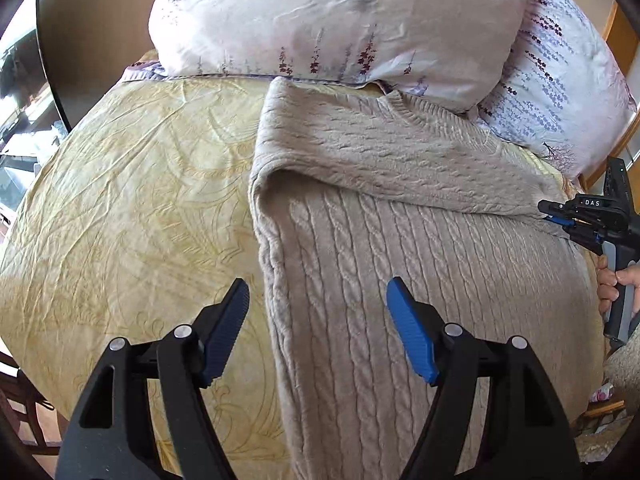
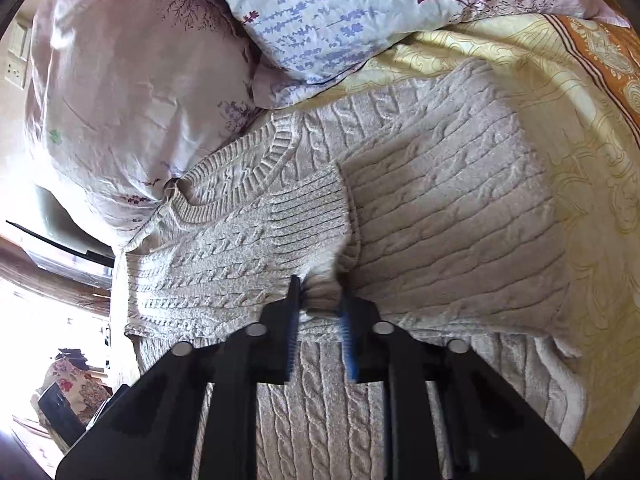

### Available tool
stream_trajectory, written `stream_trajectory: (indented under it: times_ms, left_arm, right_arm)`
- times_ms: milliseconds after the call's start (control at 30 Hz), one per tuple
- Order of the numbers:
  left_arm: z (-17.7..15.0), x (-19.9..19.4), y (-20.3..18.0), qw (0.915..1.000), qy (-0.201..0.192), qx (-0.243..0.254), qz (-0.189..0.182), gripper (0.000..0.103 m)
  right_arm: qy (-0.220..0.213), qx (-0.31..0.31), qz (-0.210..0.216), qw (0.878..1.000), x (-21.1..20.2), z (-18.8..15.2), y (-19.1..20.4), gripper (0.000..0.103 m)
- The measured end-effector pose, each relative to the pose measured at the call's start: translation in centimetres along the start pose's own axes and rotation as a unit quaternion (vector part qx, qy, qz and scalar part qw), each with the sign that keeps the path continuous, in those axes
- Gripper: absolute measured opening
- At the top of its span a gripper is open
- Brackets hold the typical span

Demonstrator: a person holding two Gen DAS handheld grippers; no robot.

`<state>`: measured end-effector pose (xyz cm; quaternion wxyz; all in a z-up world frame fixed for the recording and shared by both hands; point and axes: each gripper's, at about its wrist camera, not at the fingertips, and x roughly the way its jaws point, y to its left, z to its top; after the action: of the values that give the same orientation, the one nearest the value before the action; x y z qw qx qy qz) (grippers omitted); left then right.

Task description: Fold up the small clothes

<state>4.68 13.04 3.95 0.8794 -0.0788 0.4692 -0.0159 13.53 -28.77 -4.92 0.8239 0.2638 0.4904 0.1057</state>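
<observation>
A beige cable-knit sweater (image 1: 384, 248) lies on the bed, its left sleeve folded across the chest. My left gripper (image 1: 318, 308) is open and empty, hovering over the sweater's left edge. My right gripper (image 2: 320, 300) is shut on the ribbed cuff (image 2: 308, 220) of that sleeve, holding it over the sweater's body (image 2: 448, 216). In the left wrist view the right gripper (image 1: 548, 212) shows at the far right, pinching the sleeve end. The round neckline (image 2: 224, 192) lies near the pillows.
A yellow patterned bedspread (image 1: 132, 208) covers the bed. Two floral pillows (image 1: 328, 20) (image 2: 360, 12) rest against the sweater's top. A wooden headboard (image 1: 620, 36) stands at the right. The bed's edge drops off at the left, with a window beyond.
</observation>
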Motion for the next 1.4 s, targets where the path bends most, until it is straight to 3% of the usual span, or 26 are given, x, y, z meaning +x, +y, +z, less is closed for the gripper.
stream_trajectory:
  times_ms: [200,333,400,467,533,700,900,967,1400]
  left_arm:
    - [-1.1,0.0,-0.2,0.9997,0.013,0.016,0.016,0.075]
    - [-1.6,0.2,-0.2,0.9996,0.021,0.019,0.006,0.077]
    - [-1.9,0.0,-0.1,0.9996,0.022,0.010,-0.013,0.078]
    - [-2.3,-0.2,0.3,0.9990,0.023,-0.003,-0.039,0.078]
    - [-2.8,-0.3,0.7,0.9978,0.027,-0.016,-0.059,0.078]
    - [-4.2,0.0,1.1,0.9933,0.050,-0.037,-0.098,0.077]
    - [-6.1,-0.5,1.3,0.9859,0.067,-0.069,-0.137,0.075]
    - [-6.6,-0.7,1.5,0.9820,0.074,-0.082,-0.154,0.071]
    - [-10.5,-1.5,0.9,0.9545,0.139,-0.128,-0.231,0.055]
  right_arm:
    - [-0.055,0.027,-0.045,0.997,-1.2,1.3,-0.3,0.009]
    - [-0.041,0.038,-0.047,0.997,-1.6,1.6,-1.1,0.011]
    - [-0.044,0.027,-0.049,0.997,-2.9,1.1,-1.0,0.025]
    - [-0.058,0.020,-0.041,0.997,-4.9,0.5,-1.5,0.057]
    - [-0.066,0.024,-0.033,0.997,-7.2,-0.7,-2.8,0.062]
    - [-0.037,0.064,-0.029,0.997,-10.7,-4.3,-7.7,0.061]
    - [0.007,0.121,0.009,0.993,-12.7,-9.8,-12.0,0.052]
    - [0.020,0.131,0.030,0.991,-12.7,-11.4,-12.5,0.045]
    - [0.105,0.130,0.127,0.978,-12.1,-16.3,-11.3,0.039]
